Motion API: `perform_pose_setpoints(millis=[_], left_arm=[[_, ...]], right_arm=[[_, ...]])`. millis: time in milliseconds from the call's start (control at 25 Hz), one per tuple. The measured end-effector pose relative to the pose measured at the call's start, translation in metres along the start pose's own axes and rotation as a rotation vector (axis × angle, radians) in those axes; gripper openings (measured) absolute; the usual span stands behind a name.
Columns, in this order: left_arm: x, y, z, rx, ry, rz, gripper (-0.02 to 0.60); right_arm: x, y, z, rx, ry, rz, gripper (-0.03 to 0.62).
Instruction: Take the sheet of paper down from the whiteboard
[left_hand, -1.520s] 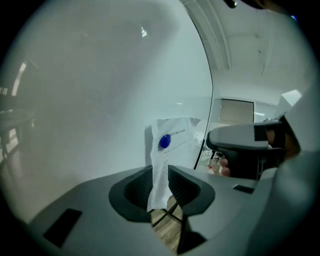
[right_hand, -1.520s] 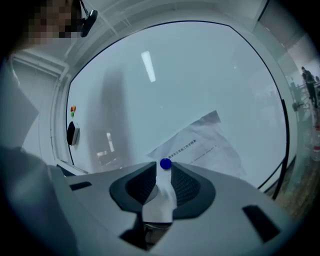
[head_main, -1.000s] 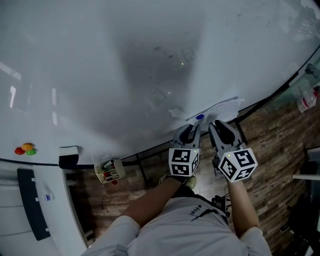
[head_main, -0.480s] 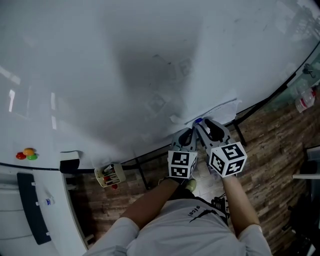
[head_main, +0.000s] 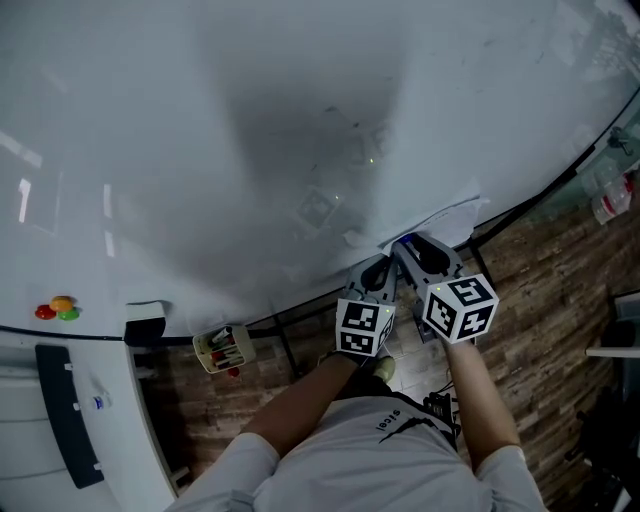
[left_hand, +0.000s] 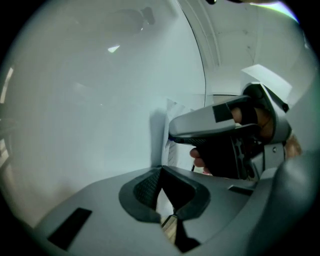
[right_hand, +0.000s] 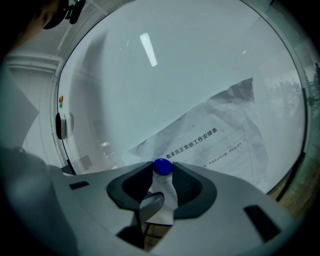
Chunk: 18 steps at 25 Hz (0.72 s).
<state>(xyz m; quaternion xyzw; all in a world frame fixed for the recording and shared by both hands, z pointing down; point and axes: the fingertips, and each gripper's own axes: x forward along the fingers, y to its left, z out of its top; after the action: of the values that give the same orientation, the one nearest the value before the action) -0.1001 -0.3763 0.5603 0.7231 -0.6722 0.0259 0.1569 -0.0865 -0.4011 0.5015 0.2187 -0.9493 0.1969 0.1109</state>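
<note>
A crumpled white printed sheet of paper lies on the glossy whiteboard, its edge pinched in the left gripper, while the right gripper is opening its jaws around the round blue magnet on it.

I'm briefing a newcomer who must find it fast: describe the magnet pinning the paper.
On the whiteboard, find the crumpled printed sheet of paper near the lower edge. Beside its heading sits a round blue magnet, between the opening jaws of the right gripper. The other magnets, red, orange and green, cluster far away.
</note>
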Motion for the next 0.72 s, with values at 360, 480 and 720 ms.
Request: perform_pose_setpoints(millis=[360, 480, 720], left_arm=[[-0.009, -0.002, 0.012, -0.011, 0.012, -0.055, 0.011], [-0.015, -0.010, 0.023, -0.034, 0.022, -0.087, 0.011], [-0.030, -0.027, 0.056, -0.021, -0.001, -0.139, 0.011]], right_arm=[[-0.019, -0.005, 0.002, 0.091, -0.042, 0.080, 0.129], [-0.040, -0.012, 0.011, 0.115, -0.087, 0.062, 0.129], [-0.092, -0.011, 0.036, 0.122, -0.183, 0.015, 0.129]])
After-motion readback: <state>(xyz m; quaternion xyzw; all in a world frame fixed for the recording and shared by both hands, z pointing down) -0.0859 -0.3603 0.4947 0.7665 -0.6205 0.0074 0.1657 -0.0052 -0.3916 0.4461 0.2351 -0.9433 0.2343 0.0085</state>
